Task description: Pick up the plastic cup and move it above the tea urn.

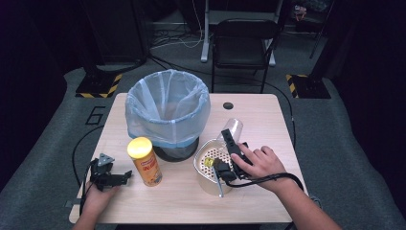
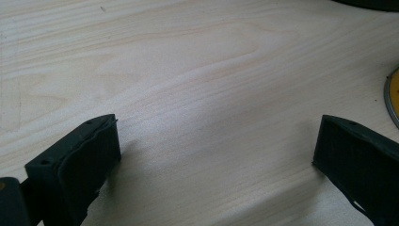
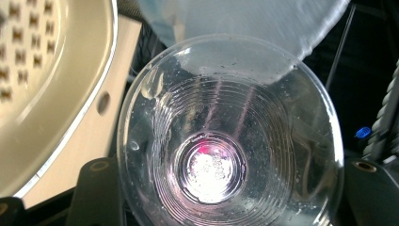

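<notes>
Gripping a clear plastic cup (image 3: 229, 136) between its closed jaws, the right gripper (image 1: 231, 143) holds it tilted near the table's (image 1: 268, 120) right edge, just beyond a cream perforated strainer basin (image 1: 205, 167). Judged step: carrying the ribbed, droplet-flecked cup; next, likely release into the bag-lined waste bin (image 1: 167, 108). The left gripper (image 1: 112, 178) rests open at the near-left corner beside a yellow-lidded canister (image 1: 143, 160).

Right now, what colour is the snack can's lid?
Yellow; the snack can's lid shows best in the high view.
</notes>
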`<action>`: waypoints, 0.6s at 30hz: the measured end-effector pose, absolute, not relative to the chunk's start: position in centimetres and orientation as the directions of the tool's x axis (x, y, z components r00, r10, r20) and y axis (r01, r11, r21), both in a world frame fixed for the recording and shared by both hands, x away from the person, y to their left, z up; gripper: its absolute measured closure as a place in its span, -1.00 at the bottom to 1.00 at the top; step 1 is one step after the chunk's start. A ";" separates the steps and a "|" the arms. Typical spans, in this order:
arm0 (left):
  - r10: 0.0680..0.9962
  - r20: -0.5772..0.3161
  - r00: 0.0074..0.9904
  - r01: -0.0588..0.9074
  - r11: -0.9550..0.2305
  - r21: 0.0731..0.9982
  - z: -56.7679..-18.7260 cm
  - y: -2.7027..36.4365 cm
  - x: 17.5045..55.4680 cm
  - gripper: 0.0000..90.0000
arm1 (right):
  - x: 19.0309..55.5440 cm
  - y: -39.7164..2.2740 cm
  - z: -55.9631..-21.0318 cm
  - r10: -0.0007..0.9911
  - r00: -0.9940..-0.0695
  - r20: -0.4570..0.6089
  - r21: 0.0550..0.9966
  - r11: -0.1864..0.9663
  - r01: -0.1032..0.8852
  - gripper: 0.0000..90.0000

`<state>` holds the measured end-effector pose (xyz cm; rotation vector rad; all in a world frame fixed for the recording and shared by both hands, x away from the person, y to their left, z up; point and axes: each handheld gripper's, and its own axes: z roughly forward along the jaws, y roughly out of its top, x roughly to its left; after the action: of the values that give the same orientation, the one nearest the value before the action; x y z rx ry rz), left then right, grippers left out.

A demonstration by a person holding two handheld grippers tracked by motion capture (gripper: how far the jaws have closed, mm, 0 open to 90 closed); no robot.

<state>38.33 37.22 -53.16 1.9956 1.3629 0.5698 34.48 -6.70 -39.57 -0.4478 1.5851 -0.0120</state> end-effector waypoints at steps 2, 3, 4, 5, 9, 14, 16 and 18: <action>0.931 -0.005 0.366 0.650 -0.251 0.717 -53.2 37.2 38.3 -0.98 | 34.4 -7.2 -39.5 -0.142 -0.064 -0.988 -0.120 0.956 -0.268 -0.20; 0.931 -0.006 0.366 0.650 -0.251 0.717 -53.2 37.2 38.3 -0.98 | 34.5 -7.4 -39.3 -0.098 -0.088 -0.991 -0.070 0.958 -0.277 -0.20; 0.931 -0.005 0.366 0.650 -0.251 0.718 -53.2 37.2 38.3 -0.98 | 34.5 -7.7 -39.2 0.008 -0.138 -0.990 0.045 0.965 -0.260 -0.20; 0.931 -0.006 0.366 0.650 -0.251 0.718 -53.2 37.2 38.3 -0.98 | 34.6 -7.9 -39.0 0.058 -0.173 -0.983 0.101 0.963 -0.251 -0.20; 0.932 -0.004 0.361 0.649 -0.248 0.719 -53.2 37.2 38.3 -0.98 | 35.2 -9.0 -38.0 0.230 -0.249 -0.941 0.290 0.927 -0.238 -0.20; 0.932 -0.003 0.362 0.649 -0.250 0.719 -53.2 37.2 38.3 -0.98 | 36.3 -10.2 -36.5 0.405 -0.393 -0.826 0.503 0.843 -0.189 -0.20; 0.933 -0.004 0.359 0.648 -0.246 0.720 -53.2 37.2 38.3 -0.98 | 36.5 -10.6 -36.0 0.459 -0.412 -0.787 0.566 0.803 -0.187 -0.20; 0.935 -0.007 0.355 0.647 -0.240 0.724 -53.2 37.1 38.3 -0.98 | 36.7 -11.2 -35.5 0.529 -0.449 -0.720 0.654 0.734 -0.183 -0.20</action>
<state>38.25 37.15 -53.22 1.9806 1.3715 0.5791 36.72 -11.21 -35.48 0.2682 1.8693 0.8345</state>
